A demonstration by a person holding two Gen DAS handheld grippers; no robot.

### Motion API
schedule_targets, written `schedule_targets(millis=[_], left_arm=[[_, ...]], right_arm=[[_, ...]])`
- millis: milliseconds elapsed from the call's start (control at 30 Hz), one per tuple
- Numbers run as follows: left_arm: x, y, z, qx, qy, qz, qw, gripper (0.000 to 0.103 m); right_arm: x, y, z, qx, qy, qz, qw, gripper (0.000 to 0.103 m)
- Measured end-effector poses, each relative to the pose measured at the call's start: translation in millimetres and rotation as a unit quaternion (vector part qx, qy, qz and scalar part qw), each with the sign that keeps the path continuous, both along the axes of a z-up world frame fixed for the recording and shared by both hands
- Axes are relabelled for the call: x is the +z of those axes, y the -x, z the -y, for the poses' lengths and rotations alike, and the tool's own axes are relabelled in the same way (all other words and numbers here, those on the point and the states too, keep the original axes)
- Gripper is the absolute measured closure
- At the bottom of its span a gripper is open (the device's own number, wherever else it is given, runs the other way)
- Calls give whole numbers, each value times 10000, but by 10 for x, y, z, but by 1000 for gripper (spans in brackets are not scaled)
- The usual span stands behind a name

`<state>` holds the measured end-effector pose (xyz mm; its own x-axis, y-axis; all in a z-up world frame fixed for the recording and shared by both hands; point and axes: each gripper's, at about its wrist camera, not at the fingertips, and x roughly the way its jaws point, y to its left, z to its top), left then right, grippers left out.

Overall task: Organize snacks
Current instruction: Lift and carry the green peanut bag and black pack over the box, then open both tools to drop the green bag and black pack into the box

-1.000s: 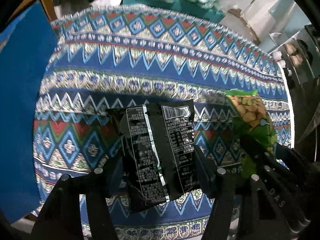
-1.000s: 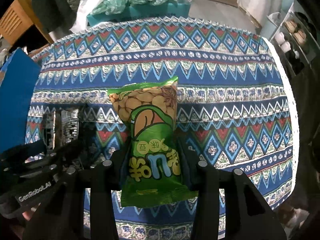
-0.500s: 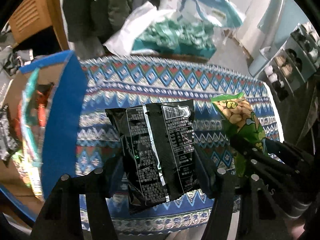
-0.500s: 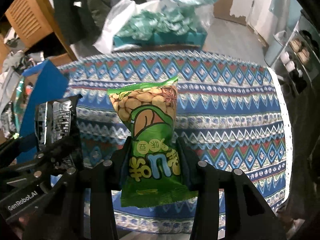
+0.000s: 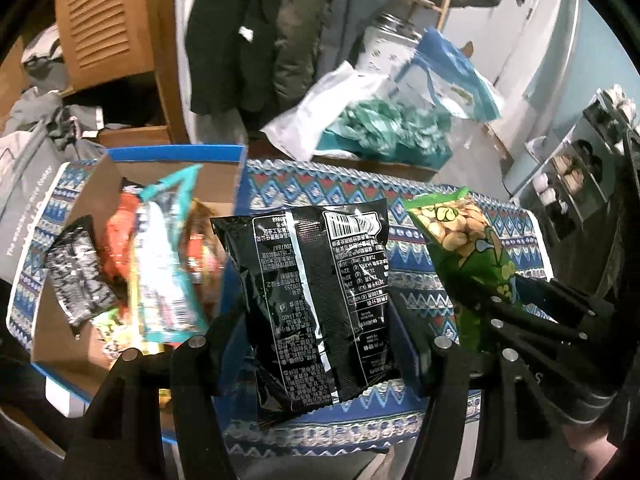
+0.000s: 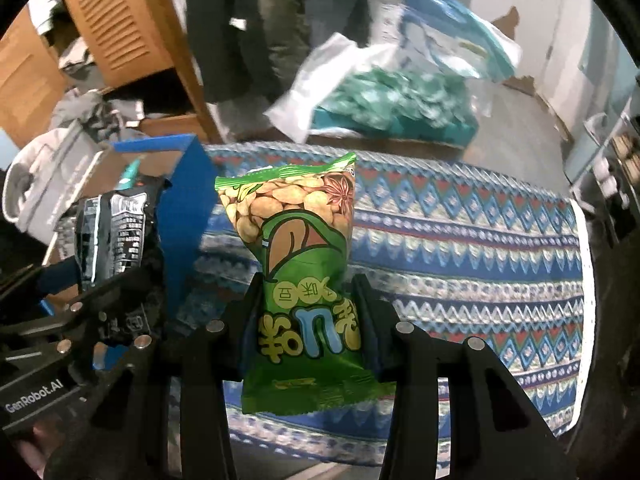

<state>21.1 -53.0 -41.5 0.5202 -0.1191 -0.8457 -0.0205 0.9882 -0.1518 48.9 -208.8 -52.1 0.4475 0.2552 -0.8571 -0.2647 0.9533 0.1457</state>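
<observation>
My left gripper is shut on a black snack packet, held upright above the patterned tablecloth. My right gripper is shut on a green peanut packet, also held upright in the air. Each view shows the other gripper's packet: the green packet to the right in the left wrist view, the black packet to the left in the right wrist view. A blue cardboard box with several snack packets inside stands at the table's left end.
The tablecloth covers the table to the right of the box. Behind the table are a white bag with teal items, hanging dark clothes and a wooden cabinet. A shelf rack stands far right.
Both grippers have lifted with their packets and tilted up, so the room behind the table shows. The open box of snacks has come into view at the left.
</observation>
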Motion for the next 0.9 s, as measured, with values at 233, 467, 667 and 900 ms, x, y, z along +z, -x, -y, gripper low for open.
schedule_targets(millis=[233, 467, 667, 900], left_arm=[[81, 114, -359, 154, -14, 105, 9998, 38], [153, 178, -842, 521, 20, 243, 9983, 38], [132, 214, -1229, 888, -29, 289, 9956, 38], [45, 277, -1576, 1179, -18, 212, 9928, 38]], right_arm=[[141, -4, -454, 368, -86, 120, 9992, 62], [185, 4, -949, 769, -130, 123, 9969, 62], [175, 6, -1366, 1059, -193, 64, 9942, 62], [95, 21, -1753, 1279, -237, -88, 9915, 62]])
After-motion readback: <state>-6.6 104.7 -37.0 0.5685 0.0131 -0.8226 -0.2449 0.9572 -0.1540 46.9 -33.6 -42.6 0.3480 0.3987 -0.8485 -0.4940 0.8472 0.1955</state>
